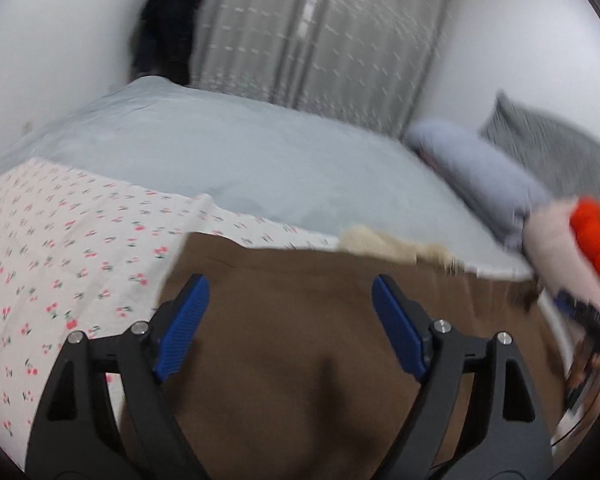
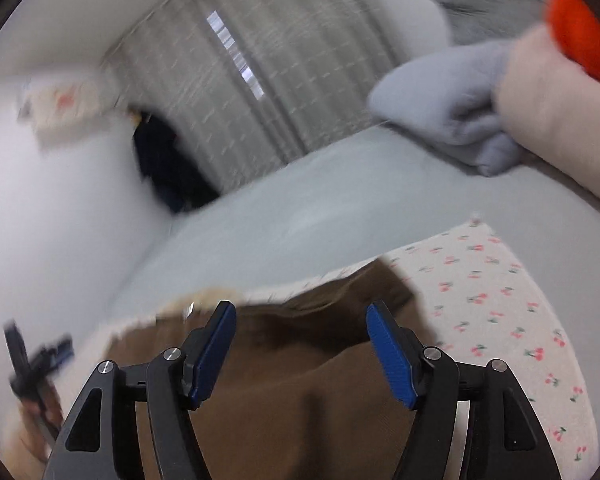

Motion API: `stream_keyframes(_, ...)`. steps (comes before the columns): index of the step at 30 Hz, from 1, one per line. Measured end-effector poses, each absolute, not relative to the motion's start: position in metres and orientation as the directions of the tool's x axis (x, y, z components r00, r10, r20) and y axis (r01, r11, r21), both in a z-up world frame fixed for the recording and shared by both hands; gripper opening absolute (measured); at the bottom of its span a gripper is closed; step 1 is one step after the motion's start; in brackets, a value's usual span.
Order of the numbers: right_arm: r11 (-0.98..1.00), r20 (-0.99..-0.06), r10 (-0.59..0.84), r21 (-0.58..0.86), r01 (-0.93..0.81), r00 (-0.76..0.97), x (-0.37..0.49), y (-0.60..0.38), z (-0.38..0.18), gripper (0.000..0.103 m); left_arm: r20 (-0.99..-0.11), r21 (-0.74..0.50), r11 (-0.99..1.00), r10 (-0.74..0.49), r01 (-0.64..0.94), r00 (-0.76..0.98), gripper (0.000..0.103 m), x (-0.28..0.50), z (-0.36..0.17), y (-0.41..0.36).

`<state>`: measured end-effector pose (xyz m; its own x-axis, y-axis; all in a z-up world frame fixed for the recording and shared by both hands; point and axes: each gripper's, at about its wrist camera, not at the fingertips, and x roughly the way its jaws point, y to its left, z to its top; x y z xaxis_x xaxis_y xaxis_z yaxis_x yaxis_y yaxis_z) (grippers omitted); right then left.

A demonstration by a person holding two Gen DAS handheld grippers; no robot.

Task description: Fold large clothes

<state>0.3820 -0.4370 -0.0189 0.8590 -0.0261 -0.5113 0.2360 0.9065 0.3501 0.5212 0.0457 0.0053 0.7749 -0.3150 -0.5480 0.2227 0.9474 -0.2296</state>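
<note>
Hovering over brown garment on bed; left gripper fingers wide, empty; right gripper fingers wide, empty; cherry-print cloth beside.

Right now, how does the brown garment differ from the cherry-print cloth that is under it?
The brown garment is plain and dark; the cherry-print cloth is pale with small red cherries. The brown garment lies on top, rumpled with soft folds, while the cherry-print cloth lies spread flat beneath it and reaches out past its edge. Both rest on the pale blue bed.
</note>
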Motion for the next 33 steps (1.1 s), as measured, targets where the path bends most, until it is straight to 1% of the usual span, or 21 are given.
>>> stream_keyframes(2,0.949,-0.58,-0.022,0.243,0.199,0.814,0.409,-0.412,-0.029,0.068,-0.588,-0.138,0.961,-0.273,0.238,0.761,0.084,0.536,-0.012,0.02)
stream_keyframes(3,0.963,-0.616,-0.034,0.191,0.191,0.787,0.425,-0.402,-0.037,0.064,-0.601,-0.102,0.97,-0.237,0.22,0.764,0.084,0.542,-0.017,0.016)
stream_keyframes(4,0.968,-0.65,-0.057,0.149,0.2,0.758,0.44,-0.398,-0.046,0.059,-0.634,-0.045,0.985,-0.159,0.169,0.757,0.084,0.556,-0.032,0.013)
stream_keyframes(5,0.966,-0.684,-0.098,0.107,0.233,0.723,0.455,-0.401,-0.055,0.055,-0.664,-0.019,0.992,-0.107,0.127,0.74,0.084,0.567,-0.043,0.017)
stream_keyframes(6,0.96,-0.707,-0.142,0.073,0.271,0.693,0.466,-0.407,-0.063,0.049,-0.688,-0.021,0.995,-0.082,0.093,0.721,0.084,0.578,-0.052,0.024)
stream_keyframes(7,0.952,-0.72,-0.164,0.063,0.299,0.675,0.473,-0.416,-0.07,0.048,-0.702,-0.04,0.998,-0.067,0.054,0.71,0.083,0.587,-0.059,0.034)
stream_keyframes(9,0.915,-0.724,-0.207,0.094,0.392,0.658,0.475,-0.445,-0.077,0.048,-0.713,-0.052,0.998,-0.007,-0.042,0.701,0.078,0.599,-0.065,0.056)
stream_keyframes(10,0.887,-0.728,-0.232,0.113,0.447,0.645,0.473,-0.46,-0.08,0.048,-0.723,-0.056,0.994,0.02,-0.088,0.691,0.078,0.603,-0.066,0.065)
stream_keyframes(12,0.819,-0.744,-0.233,0.198,0.539,0.626,0.462,-0.488,-0.087,0.047,-0.748,-0.085,0.983,0.045,-0.163,0.662,0.078,0.607,-0.068,0.084)
stream_keyframes(13,0.796,-0.747,-0.24,0.214,0.567,0.619,0.456,-0.494,-0.088,0.047,-0.749,-0.078,0.979,0.066,-0.186,0.66,0.078,0.604,-0.066,0.089)
stream_keyframes(15,0.766,-0.743,-0.278,0.21,0.607,0.608,0.436,-0.5,-0.08,0.047,-0.729,-0.002,0.974,0.153,-0.226,0.667,0.078,0.591,-0.054,0.089)
stream_keyframes(16,0.771,-0.731,-0.288,0.206,0.603,0.618,0.425,-0.498,-0.07,0.048,-0.721,0.015,0.977,0.157,-0.211,0.675,0.078,0.583,-0.048,0.086)
stream_keyframes(18,0.798,-0.703,-0.292,0.196,0.57,0.649,0.405,-0.491,-0.051,0.049,-0.708,0.04,0.991,0.12,-0.13,0.696,0.078,0.559,-0.031,0.075)
stream_keyframes(20,0.844,-0.678,-0.31,0.127,0.522,0.667,0.379,-0.463,-0.028,0.051,-0.701,0.052,0.997,0.074,-0.053,0.709,0.078,0.529,-0.016,0.056)
stream_keyframes(22,0.876,-0.664,-0.307,0.083,0.475,0.682,0.364,-0.431,-0.016,0.056,-0.69,0.023,0.999,-0.017,0.045,0.723,0.079,0.495,-0.002,0.031)
stream_keyframes(23,0.897,-0.66,-0.282,0.077,0.436,0.696,0.354,-0.407,-0.01,0.057,-0.676,0.004,0.995,-0.07,0.098,0.733,0.08,0.469,0.007,0.015)
stream_keyframes(25,0.921,-0.659,-0.238,0.08,0.381,0.713,0.347,-0.372,-0.006,0.063,-0.652,-0.046,0.985,-0.158,0.169,0.742,0.083,0.44,0.015,-0.004)
stream_keyframes(27,0.947,-0.673,-0.183,0.075,0.312,0.717,0.341,-0.326,-0.008,0.064,-0.638,-0.088,0.971,-0.226,0.221,0.736,0.084,0.41,0.017,-0.025)
stream_keyframes(29,0.96,-0.689,-0.164,0.054,0.275,0.706,0.342,-0.297,-0.016,0.064,-0.64,-0.086,0.964,-0.248,0.253,0.727,0.084,0.395,0.014,-0.038)
stream_keyframes(33,0.963,-0.741,-0.172,0.013,0.27,0.65,0.339,-0.27,-0.038,0.064,-0.706,-0.031,0.973,-0.183,0.229,0.684,0.084,0.392,-0.013,-0.045)
